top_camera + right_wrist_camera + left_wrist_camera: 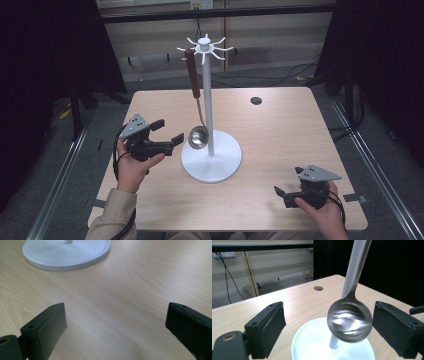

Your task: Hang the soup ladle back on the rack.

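A white utensil stand [208,100] rises from a round base [220,162] at the table's middle. From one of its top hooks hangs a steel ladle [198,136] with a brown handle [191,72]. My left gripper [167,132] is open just left of the ladle's bowl, a small gap away. In the left gripper view the bowl [349,320] hangs between the two open pads [273,330], nearer the right one, in front of the white pole [353,267]. My right gripper [278,193] rests open near the table's front right, with bare wood between its pads [46,332].
The wooden table [280,130] has a dark cable hole [256,100] at the back right. Black curtains flank both sides, and cables lie on the floor behind. The stand's base edge [67,257] lies ahead of the right gripper.
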{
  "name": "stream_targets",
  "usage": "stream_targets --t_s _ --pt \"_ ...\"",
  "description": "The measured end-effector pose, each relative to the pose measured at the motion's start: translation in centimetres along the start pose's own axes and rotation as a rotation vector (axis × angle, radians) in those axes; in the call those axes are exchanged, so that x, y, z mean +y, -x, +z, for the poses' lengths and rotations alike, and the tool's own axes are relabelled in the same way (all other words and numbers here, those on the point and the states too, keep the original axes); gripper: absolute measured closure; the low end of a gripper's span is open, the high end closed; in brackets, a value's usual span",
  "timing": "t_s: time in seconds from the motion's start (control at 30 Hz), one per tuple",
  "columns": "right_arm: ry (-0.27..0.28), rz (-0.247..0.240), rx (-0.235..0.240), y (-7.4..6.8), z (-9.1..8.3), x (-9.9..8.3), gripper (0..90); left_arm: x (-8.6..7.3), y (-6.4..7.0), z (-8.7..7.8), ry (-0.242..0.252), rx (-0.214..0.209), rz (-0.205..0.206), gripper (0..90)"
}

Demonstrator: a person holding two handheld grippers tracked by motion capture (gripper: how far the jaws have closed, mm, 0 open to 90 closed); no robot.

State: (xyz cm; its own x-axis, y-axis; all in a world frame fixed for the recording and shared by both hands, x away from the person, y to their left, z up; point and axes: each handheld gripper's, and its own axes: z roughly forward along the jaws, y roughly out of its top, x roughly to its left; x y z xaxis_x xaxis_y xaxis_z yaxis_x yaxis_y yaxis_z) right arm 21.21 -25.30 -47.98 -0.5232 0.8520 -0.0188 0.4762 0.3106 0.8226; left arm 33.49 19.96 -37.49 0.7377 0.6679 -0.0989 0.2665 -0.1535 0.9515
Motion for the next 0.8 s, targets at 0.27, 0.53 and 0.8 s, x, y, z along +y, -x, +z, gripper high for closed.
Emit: stream_targets --t_s 0.27,0.53,0.8 --pt "0.000 0.002 -0.002 0.0 -0.1 0.0 2.8 -1.5 -0.2 0.2 -0.039 0.007 -0.013 10.7" --pt "0.004 0.004 -0.002 0.1 -0.2 0.1 2.8 -2.4 -0.4 0.5 -0.051 0.008 -0.022 10.7" --pt "0.003 0.001 -0.003 0.0 -0.2 0.1 2.9 -3.2 -0.6 0.6 -0.066 -0.001 -0.022 10.5"
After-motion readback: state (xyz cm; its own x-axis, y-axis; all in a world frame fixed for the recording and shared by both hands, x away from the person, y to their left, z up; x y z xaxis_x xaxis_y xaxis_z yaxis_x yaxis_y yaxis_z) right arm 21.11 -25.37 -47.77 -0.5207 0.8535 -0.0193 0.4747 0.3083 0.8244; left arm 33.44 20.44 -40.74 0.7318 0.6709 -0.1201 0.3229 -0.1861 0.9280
